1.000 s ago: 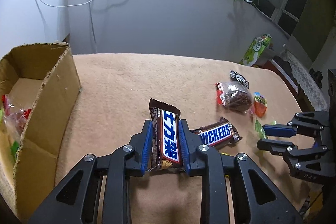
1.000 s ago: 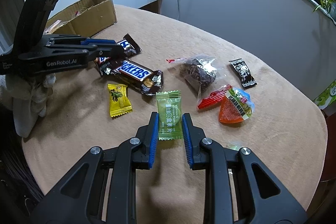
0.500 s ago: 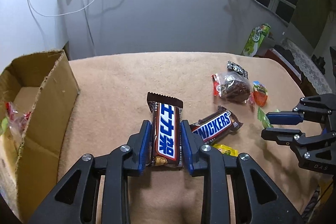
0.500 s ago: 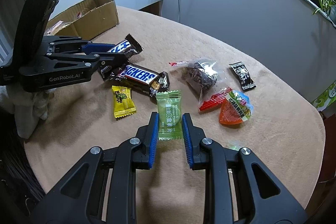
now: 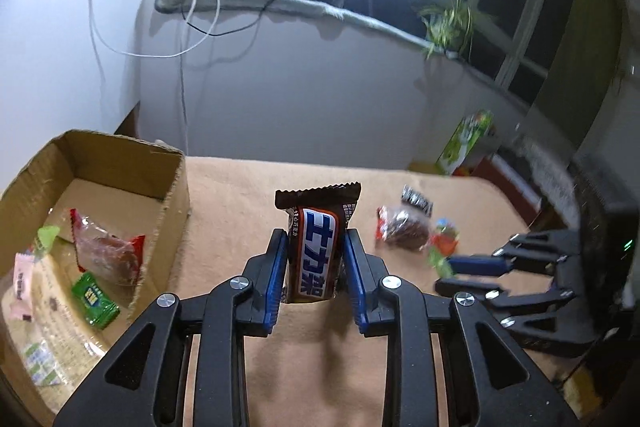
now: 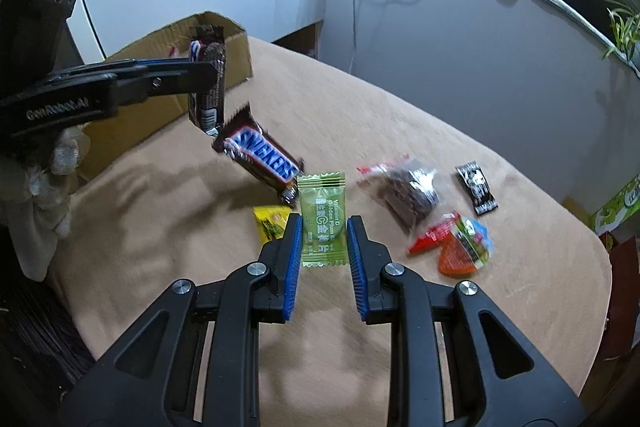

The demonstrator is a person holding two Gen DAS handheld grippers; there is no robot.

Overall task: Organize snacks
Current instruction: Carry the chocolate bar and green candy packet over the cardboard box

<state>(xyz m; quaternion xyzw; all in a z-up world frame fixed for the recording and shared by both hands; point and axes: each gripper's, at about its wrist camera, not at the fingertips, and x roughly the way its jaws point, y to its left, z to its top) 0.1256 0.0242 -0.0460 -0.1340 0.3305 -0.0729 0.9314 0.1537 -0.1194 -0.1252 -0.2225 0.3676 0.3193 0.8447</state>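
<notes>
The left gripper (image 5: 314, 263) is clamped on a Snickers bar (image 5: 316, 255), its blue pads pressing both long sides. The bar stands nearly upright, clear of the tan table (image 5: 240, 195), crimped end at 12 o'clock. In the right wrist view that bar (image 6: 208, 83) hangs in front of the cardboard box (image 6: 168, 43).

The box (image 5: 120, 155) sits at 9 o'clock from the held bar. Inside lie a red-edged clear packet (image 5: 108, 255), a green sachet (image 5: 94, 301) and a pink wrapper (image 5: 22, 281).

The right gripper (image 6: 323, 247) has its jaws drawn to their narrowest, closed on a green candy packet (image 6: 322, 223) that is lifted, its top reaching 12 o'clock past the fingertips. A second Snickers bar (image 6: 260, 159) lies on the table at 11 o'clock from that packet, a yellow candy (image 6: 270, 223) at 9 o'clock, just beside the left pad. At 2 o'clock lie a clear bag of brown snack (image 6: 408, 187), a small black sachet (image 6: 476, 189) and an orange jelly cup (image 6: 464, 251).

A gloved hand (image 6: 44, 195) holds the left gripper's handle.
</notes>
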